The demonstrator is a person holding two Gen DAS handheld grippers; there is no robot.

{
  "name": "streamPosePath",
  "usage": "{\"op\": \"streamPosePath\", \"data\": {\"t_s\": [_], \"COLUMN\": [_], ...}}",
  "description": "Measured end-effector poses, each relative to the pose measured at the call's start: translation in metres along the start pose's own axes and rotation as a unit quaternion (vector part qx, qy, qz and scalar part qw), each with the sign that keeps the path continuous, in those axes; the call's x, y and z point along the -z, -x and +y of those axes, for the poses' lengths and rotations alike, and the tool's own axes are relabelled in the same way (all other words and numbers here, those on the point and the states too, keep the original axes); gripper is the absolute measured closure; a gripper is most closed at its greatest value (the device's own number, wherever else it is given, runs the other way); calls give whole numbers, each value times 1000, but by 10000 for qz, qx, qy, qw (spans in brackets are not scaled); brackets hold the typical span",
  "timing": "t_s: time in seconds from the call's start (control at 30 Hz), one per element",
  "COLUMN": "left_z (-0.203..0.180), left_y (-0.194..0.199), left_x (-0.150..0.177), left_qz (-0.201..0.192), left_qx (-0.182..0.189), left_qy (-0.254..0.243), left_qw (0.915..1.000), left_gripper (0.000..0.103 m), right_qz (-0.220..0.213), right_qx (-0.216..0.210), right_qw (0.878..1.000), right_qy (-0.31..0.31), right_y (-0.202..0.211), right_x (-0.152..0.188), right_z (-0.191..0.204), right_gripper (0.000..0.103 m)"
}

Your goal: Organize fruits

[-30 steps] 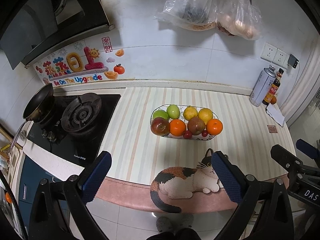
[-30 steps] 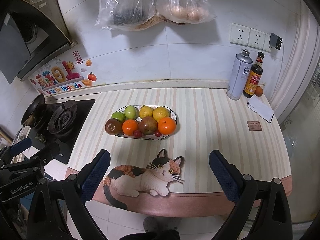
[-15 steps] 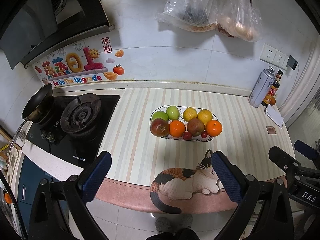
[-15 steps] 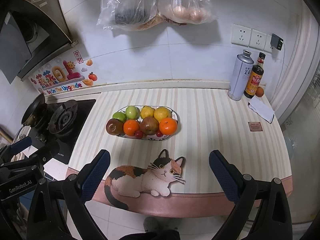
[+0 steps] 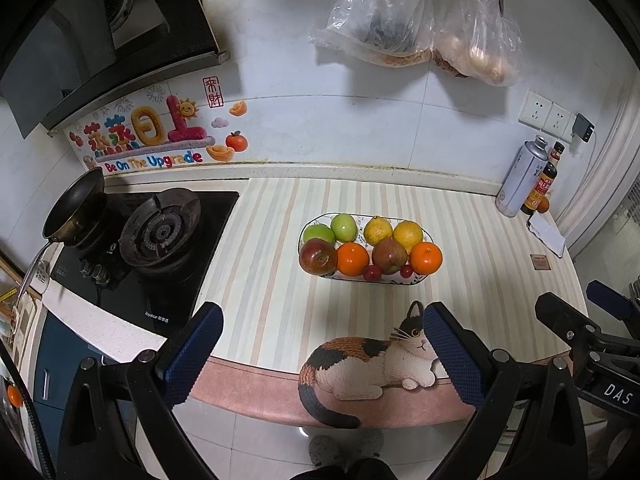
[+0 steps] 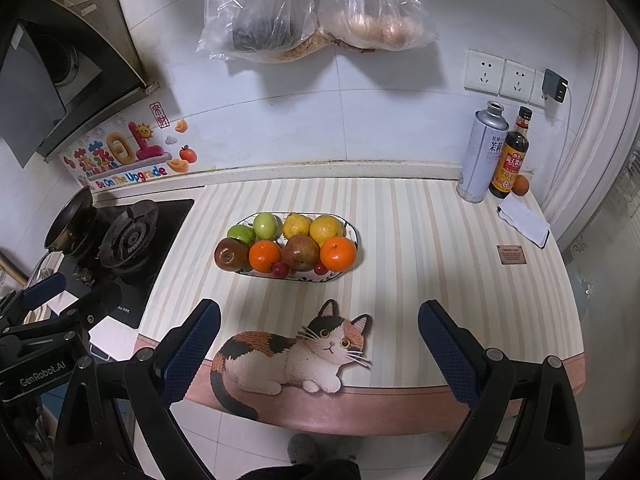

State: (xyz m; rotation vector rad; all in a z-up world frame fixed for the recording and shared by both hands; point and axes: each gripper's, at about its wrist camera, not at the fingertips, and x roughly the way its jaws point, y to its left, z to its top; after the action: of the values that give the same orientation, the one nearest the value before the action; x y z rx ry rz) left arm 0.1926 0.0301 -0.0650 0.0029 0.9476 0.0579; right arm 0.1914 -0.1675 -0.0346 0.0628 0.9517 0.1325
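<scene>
An oval white fruit plate sits mid-counter on the striped mat. It holds two green apples, two yellow citrus, two red apples, two oranges and small red fruits. My left gripper is open and empty, held before the counter's front edge. My right gripper is open and empty, also short of the counter edge above the cat picture.
A gas hob with a black pan lies left. A spray can, sauce bottle and small orange fruit stand back right. Plastic bags hang on the wall. A cat-shaped mat lies at the front edge.
Both views have pulled back very slightly from the counter. Both grippers stay open and empty. The fruit has not moved.
</scene>
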Motion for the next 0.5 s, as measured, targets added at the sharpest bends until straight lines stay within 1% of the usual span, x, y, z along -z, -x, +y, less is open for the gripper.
{"op": "streamPosePath", "data": {"t_s": [0.5], "left_z": [-8], "left_y": [5], "left_x": [-2], "left_qz": [-46], "left_qx": [-4], "left_qy": [11], "left_qw": [10000], "left_gripper": [0], "right_qz": [-16], "right_qx": [-26], "right_qw": [10000], "right_qy": [-10], "right_y": [3], "right_x": [2], "right_z": [-6], "right_gripper": [2]}}
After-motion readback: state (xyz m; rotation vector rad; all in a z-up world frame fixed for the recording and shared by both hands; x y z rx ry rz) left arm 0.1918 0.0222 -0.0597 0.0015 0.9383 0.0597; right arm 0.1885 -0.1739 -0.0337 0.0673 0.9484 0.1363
